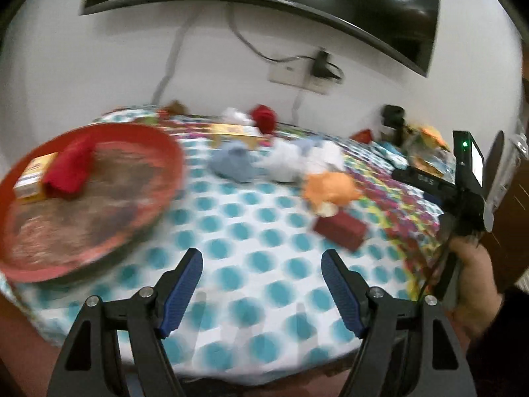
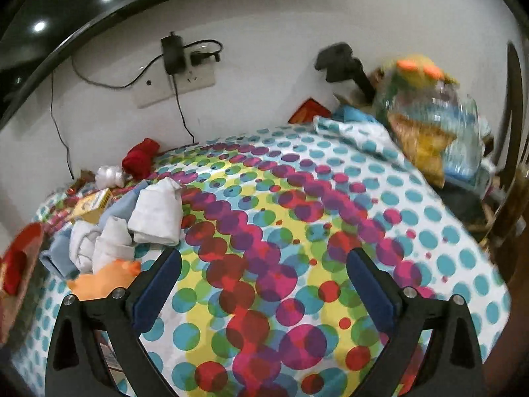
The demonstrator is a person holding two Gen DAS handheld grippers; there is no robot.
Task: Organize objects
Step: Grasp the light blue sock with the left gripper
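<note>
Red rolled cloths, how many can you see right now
2. One red rolled cloth lies in the red tray beside a small box. The other red roll sits at the far edge of the table by the wall. More could be hidden in the cloth pile.

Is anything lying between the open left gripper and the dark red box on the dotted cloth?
Nothing visible does. Only bare dotted cloth lies between the left gripper and the dark red box; the orange cloth sits just behind the box.
</note>
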